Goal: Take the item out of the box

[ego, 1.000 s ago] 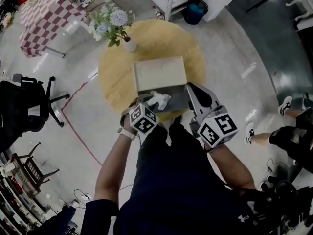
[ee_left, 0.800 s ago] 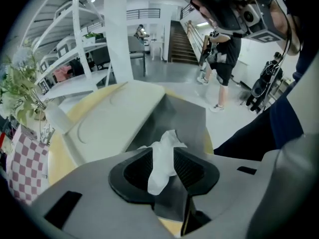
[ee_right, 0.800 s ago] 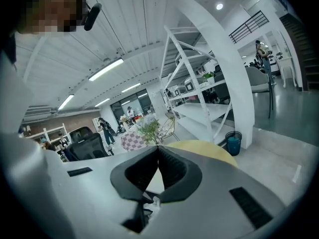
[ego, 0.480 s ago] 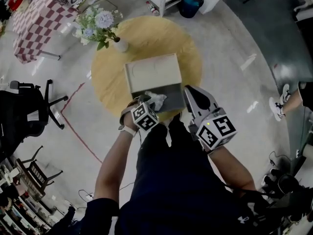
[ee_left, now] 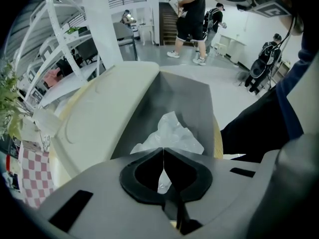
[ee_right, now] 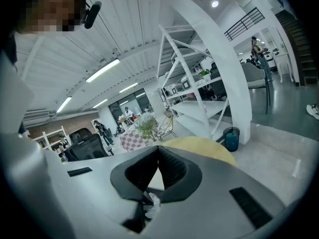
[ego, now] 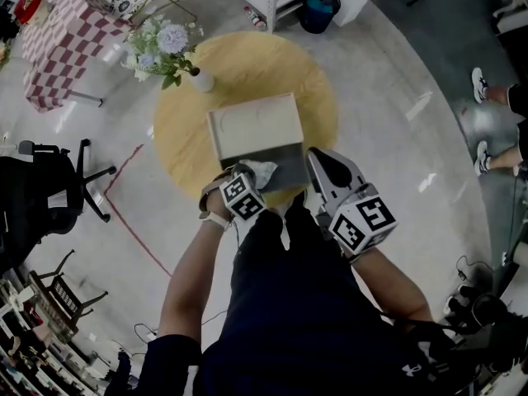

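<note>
Bag (ee_left: 172,133) lies in box (ee_left: 192,96), pinched by left tongs (ee_left: 163,151); right tongs (ee_right: 158,147) closed

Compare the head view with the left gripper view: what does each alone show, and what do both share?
Head view only: the right gripper, a black chair, a blue bin. Left gripper view only: how the left gripper's jaws pinch the bag, and stairs. Both: the box, bag and yellow table.

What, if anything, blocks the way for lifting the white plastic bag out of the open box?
Nothing visible does: the lid is folded back, the box is open above the bag, and the left gripper is shut on it.
</note>
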Demonstrator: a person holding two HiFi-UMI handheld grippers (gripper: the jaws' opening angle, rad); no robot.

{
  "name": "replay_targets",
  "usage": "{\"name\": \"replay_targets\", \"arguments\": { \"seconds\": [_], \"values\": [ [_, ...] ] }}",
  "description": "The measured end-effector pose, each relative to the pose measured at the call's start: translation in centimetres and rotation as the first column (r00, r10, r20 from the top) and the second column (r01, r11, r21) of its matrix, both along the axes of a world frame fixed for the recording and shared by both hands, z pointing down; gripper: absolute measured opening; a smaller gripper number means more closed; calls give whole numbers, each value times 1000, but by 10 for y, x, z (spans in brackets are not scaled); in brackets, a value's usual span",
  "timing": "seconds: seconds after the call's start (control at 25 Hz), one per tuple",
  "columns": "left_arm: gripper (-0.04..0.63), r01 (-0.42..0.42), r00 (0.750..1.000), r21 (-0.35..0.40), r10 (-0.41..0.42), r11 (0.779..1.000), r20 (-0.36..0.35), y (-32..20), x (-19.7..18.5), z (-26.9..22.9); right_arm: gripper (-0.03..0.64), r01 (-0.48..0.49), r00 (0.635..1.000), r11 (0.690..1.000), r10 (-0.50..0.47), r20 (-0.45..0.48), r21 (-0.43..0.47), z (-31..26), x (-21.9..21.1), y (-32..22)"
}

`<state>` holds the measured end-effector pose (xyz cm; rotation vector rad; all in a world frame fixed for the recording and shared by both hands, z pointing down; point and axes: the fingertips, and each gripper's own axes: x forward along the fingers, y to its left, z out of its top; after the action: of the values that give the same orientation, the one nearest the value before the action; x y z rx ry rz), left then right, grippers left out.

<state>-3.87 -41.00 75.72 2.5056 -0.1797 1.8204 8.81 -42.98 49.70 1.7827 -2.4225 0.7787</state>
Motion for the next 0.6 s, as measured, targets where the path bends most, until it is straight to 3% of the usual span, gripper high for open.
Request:
{"name": "replay_targets", "arguments": {
  "seconds": [0.44,0.6],
  "values": [
    [18,69,992,23,-66,997,-108,-1,9,-40,12,19,1000,1000,-19,4,8,-7,-4,3],
    [18,170,963,-3,-167,985,-211,-8,13,-70,12,23,1000,1000,-23,4,20,-15,-5,0]
  ]
}}
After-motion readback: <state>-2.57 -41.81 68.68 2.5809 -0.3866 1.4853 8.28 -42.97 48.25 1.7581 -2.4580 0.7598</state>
